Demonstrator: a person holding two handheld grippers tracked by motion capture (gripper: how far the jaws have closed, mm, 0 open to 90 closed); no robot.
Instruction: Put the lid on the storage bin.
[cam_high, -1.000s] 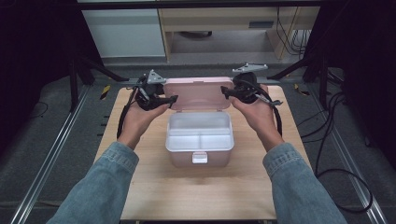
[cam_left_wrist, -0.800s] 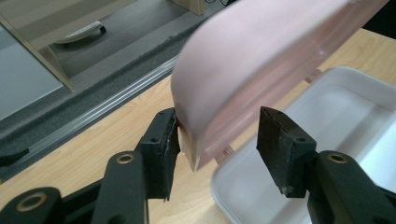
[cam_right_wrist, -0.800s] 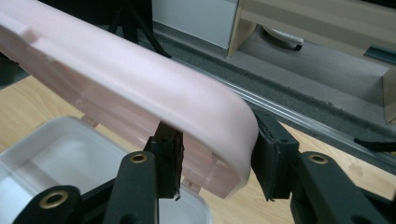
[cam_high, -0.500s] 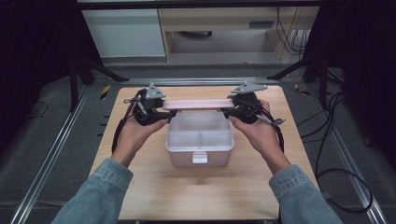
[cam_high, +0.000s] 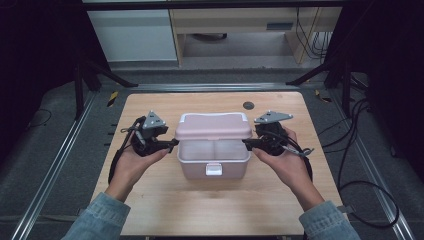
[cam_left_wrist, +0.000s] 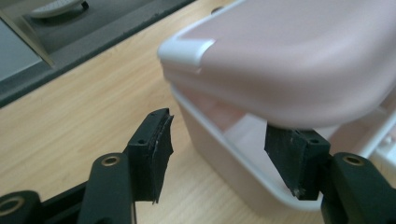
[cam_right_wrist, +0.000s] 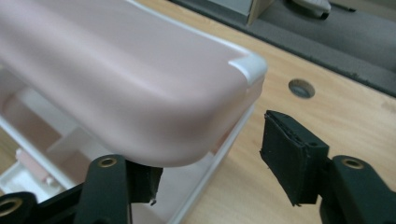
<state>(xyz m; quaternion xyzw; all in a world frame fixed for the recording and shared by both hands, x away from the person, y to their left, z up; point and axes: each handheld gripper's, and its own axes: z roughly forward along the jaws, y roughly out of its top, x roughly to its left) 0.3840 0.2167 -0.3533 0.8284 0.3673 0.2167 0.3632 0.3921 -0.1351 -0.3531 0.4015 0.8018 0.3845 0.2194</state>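
At mid-table sits the lunch box (cam_high: 214, 159), its pink lid (cam_high: 213, 126) half down; left gripper (cam_high: 170, 144) and right gripper (cam_high: 248, 142) flank it, jaws just opening, each straddling a lid edge without pinching.

A pink lunch box (cam_high: 213, 160) sits mid-surface (cam_high: 200, 210), its hinged lid (cam_high: 213, 126) half lowered over the two-compartment base.

A pale pink lid (cam_high: 213, 126) with white corners sits over a translucent white lunch box (cam_high: 214, 159) bearing a white latch (cam_high: 213, 169), on a light wood-grain table (cam_high: 165, 210). Black grippers carry grey triangular plates (cam_high: 273, 117); the person's sleeves (cam_high: 97, 220) are faded blue denim.
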